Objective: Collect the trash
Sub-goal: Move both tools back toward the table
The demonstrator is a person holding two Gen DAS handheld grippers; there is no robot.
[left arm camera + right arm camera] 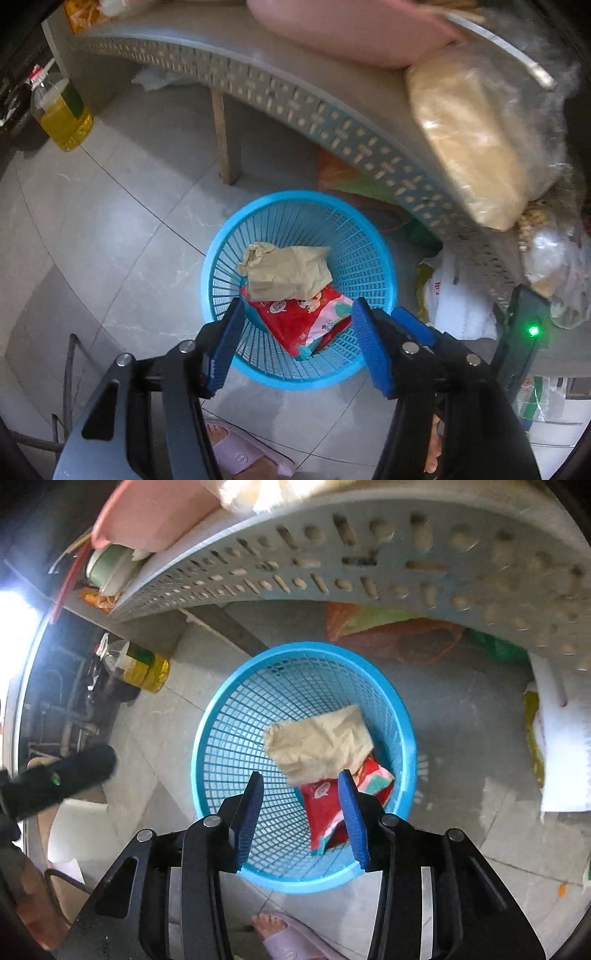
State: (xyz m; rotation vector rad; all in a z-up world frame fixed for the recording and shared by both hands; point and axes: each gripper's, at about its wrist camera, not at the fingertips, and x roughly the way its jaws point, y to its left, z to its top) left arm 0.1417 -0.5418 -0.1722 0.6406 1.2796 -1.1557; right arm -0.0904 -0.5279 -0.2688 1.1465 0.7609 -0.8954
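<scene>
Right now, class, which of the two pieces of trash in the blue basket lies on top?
The crumpled brown paper bag lies on top; it partly covers the red snack wrapper beneath it in the blue basket.

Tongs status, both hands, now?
Left tongs: open, holding nothing, above the blue basket.
Right tongs: open, holding nothing, above that basket.

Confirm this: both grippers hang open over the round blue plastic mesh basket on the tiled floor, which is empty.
Not empty. Both wrist views show a crumpled brown paper bag lying on a red printed wrapper inside the round blue plastic mesh basket. The rest holds: left gripper and right gripper hang open above it.
</scene>
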